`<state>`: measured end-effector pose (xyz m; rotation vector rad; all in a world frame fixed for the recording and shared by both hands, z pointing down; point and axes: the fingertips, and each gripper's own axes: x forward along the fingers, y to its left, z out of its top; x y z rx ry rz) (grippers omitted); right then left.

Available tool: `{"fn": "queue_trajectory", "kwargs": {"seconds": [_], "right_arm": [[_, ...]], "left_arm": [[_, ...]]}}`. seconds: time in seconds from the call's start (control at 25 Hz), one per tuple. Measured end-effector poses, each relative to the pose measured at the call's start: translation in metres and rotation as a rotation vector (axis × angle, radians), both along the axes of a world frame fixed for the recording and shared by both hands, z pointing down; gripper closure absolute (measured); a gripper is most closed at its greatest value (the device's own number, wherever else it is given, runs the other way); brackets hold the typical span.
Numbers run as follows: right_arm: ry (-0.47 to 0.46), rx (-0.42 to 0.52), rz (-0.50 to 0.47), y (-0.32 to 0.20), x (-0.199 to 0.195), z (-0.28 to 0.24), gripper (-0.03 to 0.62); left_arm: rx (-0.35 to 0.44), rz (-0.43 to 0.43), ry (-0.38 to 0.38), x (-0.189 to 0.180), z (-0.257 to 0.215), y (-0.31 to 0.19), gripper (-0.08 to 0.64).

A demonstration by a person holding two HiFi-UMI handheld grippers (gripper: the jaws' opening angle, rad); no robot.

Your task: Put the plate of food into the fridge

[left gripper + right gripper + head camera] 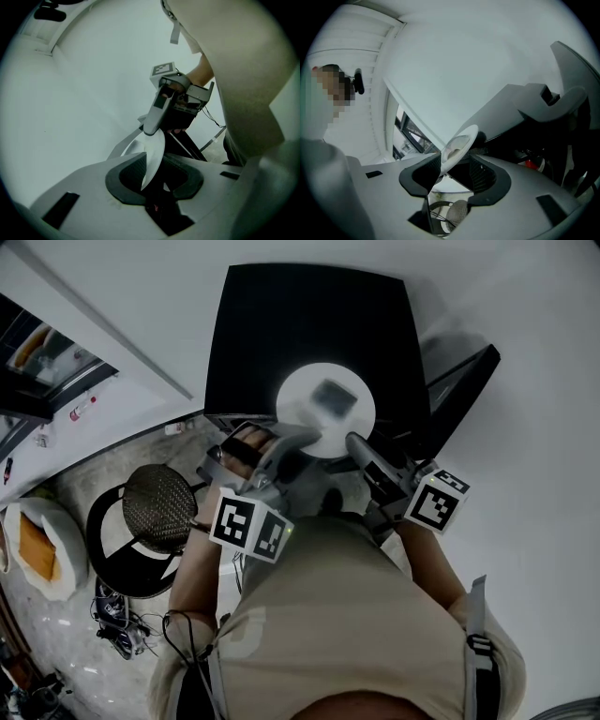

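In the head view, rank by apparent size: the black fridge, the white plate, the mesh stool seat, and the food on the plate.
1. black fridge
2. white plate
3. mesh stool seat, only slightly smaller-looking; the plate sits nearer the camera, so that order is unsure
4. food

Round black stool with mesh seat (pixel 157 505), left of centre. White tub (pixel 69 554) holding orange block (pixel 37 549), far left. Black cable tangle (pixel 117 629), lower left.

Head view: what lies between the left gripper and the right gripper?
The white plate of food, shown in the head view over the black fridge. The left gripper grips its rim; the right gripper has its fingers open around it.
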<state>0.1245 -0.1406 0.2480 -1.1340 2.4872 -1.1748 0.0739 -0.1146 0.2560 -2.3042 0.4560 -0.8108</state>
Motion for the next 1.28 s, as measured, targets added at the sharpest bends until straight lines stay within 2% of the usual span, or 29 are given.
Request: {"fn": "queue_trajectory", "kwargs": {"seconds": [0.24,0.52,0.76,0.88,1.04,1.28], "right_arm": [[0.061,0.012,0.016,0.005,-0.009,-0.003,0.433],[0.057,0.042,0.020,0.013,-0.013,0.000,0.443],[-0.047,-0.024,0.011,0.016,-0.019,0.004,0.443],[-0.117,-0.077,0.027,0.018,-0.021,0.006,0.481],[-0.150,-0.092,0.034,0.020,-0.024,0.003,0.506],[-0.238,-0.183,0.083,0.028,-0.024,0.012,0.532]], "left_arm": [[0.011,0.013,-0.021,-0.006,-0.001,0.007,0.468],[0.026,0.032,-0.028,-0.009,0.003,0.015,0.468],[0.028,0.044,-0.026,-0.011,0.003,0.020,0.468],[0.027,0.045,-0.028,-0.013,0.005,0.022,0.466],[0.033,0.043,-0.028,-0.015,0.006,0.026,0.463],[0.043,0.049,-0.022,-0.021,0.009,0.033,0.459]]}}
